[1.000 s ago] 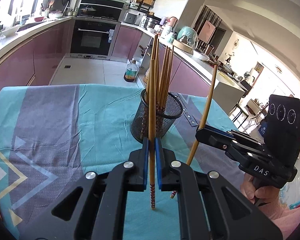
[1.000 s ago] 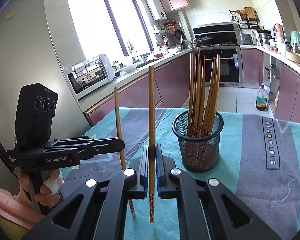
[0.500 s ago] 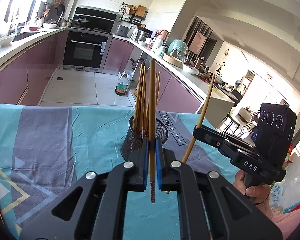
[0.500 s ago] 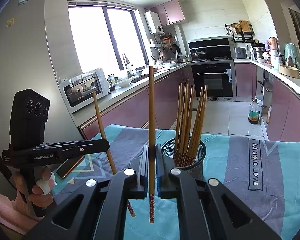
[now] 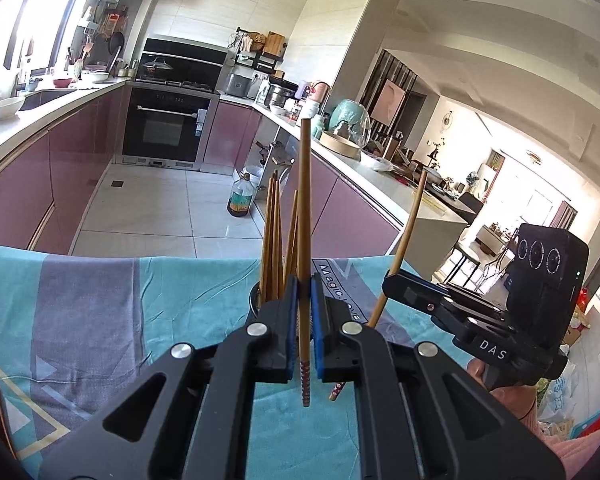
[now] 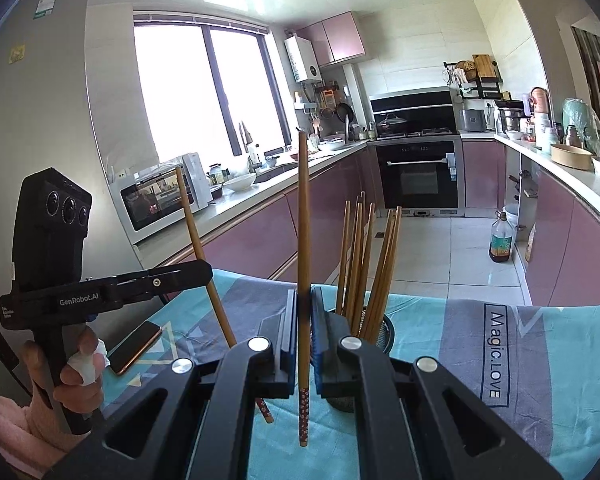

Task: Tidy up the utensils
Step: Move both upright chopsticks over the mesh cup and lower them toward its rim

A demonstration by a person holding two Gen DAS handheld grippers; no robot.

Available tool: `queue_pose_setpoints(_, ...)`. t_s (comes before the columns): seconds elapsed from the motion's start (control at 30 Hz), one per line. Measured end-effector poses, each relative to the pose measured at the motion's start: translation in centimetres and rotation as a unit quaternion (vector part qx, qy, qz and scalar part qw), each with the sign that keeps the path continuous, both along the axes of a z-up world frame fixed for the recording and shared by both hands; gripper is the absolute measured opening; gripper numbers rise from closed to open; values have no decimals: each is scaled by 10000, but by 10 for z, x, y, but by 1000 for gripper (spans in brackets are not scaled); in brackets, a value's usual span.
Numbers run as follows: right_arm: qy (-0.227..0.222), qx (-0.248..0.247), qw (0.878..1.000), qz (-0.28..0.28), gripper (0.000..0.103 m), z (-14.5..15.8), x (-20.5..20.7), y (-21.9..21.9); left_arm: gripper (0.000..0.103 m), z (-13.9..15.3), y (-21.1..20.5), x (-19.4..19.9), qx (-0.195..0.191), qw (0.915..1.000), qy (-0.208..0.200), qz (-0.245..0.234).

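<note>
My left gripper [image 5: 304,312] is shut on a wooden chopstick [image 5: 304,220], held upright with its patterned end down. My right gripper [image 6: 303,328] is shut on another chopstick [image 6: 303,240], also upright. Each gripper shows in the other's view, the right one [image 5: 396,280] to the right and the left one [image 6: 204,270] to the left. The black mesh holder [image 6: 384,332] with several chopsticks [image 6: 360,260] stands on the table just behind both grippers, largely hidden by the jaws; only its rim [image 5: 255,300] shows in the left wrist view.
The table has a teal and grey cloth [image 6: 540,360] with "Magic.LOVE" printed on it. A phone [image 6: 134,346] lies on the cloth at the left. Pink kitchen cabinets [image 5: 40,168], an oven [image 5: 162,130] and an oil bottle [image 5: 240,200] on the floor lie beyond.
Both grippers have risen with their chopsticks. The holder now sits lower in both views, partly behind the jaws.
</note>
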State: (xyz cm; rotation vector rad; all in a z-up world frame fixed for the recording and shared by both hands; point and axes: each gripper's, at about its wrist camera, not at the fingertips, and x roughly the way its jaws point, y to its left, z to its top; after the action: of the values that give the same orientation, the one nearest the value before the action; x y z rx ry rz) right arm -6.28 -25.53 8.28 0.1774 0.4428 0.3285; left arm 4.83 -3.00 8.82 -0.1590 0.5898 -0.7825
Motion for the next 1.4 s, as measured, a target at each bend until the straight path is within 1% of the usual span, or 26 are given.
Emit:
queue_pose_setpoints(0.4, -183, -122, 9997, -60, 5, 15, 12, 2, 7, 14, -7, 14, -71, 9997, -220, 40)
queue_pose_setpoints(0.6, -285, -146, 9994, -133, 5, 21, 16, 1, 7, 17, -7, 17, -113, 9994, -326, 85)
queue_pose_setpoints(0.8, -399, -270, 9987, -191, 5, 27, 22, 6, 7, 21, -11, 21, -114, 9989, -426, 170)
queue_pose_setpoints(0.9, -429, -306, 9983, -229, 5, 29, 27, 6, 7, 22, -14, 18, -76, 9980, -565, 262)
queue_pose_setpoints(1.03, -453, -334, 9979, -310, 5, 27, 32, 6, 7, 22, -20, 21, -33, 9977, -603, 316)
queue_pose_setpoints(1.13, -434, -328, 9980, -334, 5, 25, 37, 6, 7, 20, -27, 19, 72, 9969, -675, 393)
queue_pose_setpoints(1.4, -372, -455, 9973, -438, 5, 19, 48, 12, 7, 8, -38, 17, 248, 9973, -584, 382)
